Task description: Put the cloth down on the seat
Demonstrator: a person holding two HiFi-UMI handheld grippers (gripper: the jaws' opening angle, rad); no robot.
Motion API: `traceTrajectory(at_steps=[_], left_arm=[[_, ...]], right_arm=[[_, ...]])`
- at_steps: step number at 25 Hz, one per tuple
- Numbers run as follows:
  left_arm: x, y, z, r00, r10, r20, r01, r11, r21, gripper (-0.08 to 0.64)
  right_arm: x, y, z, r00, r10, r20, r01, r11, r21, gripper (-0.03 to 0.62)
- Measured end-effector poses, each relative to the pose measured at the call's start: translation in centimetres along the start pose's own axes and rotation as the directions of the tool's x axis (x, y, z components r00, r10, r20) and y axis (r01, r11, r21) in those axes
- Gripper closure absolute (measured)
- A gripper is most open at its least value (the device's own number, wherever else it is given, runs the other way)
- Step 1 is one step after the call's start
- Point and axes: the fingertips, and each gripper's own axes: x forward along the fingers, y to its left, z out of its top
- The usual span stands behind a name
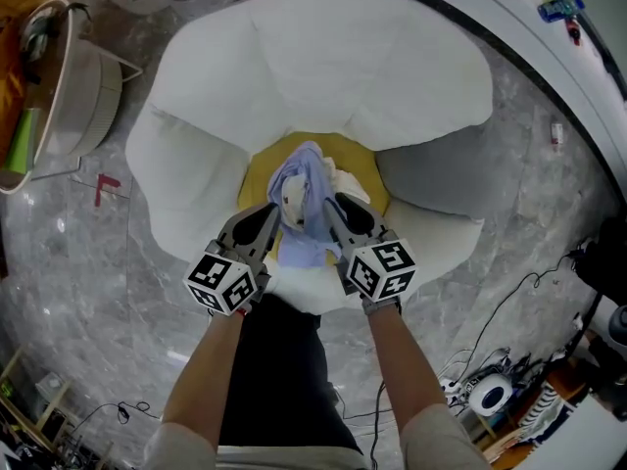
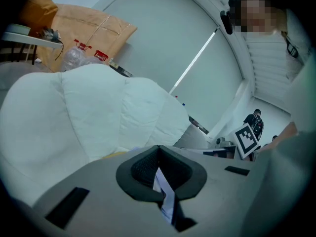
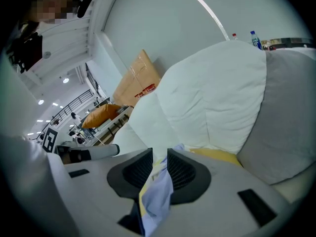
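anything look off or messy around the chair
Only the cloth: it hangs crumpled in a bunch over the yellow seat, pinched by the left gripper and right gripper. Nothing looks spilled or broken.

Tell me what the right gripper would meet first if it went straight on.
Beyond the cloth it grips, the right gripper would likely meet the chair's white back cushion; depth is unclear.

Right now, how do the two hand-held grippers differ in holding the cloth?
The left hand-held gripper pinches a thin strip of cloth, jaws almost together; the right hand-held gripper clamps a thicker bunch, jaws wider apart. Left grips the cloth's left side, right its right side. Both hold the same lilac cloth over the yellow seat.
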Motion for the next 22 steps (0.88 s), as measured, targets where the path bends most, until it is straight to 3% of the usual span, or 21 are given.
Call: traceTrajectory(at_steps=[11,22], left_arm=[[-2.3,-4.3,1.6,1.000,0.001,0.021,0.000,1.000,-0.019,0.546],[-5.9,-9.8,6.1,0.999,-0.027,0.037,0.026,0.999,0.023,0.546]], right_arm=[[-4.6,4.4,2.4,0.998,0.065,0.019,-0.063,0.994,-0.088,0.551],[-10.5,9.7,6.9,0.991,0.122,0.056,-0.111,0.979,-0.169,0.574]])
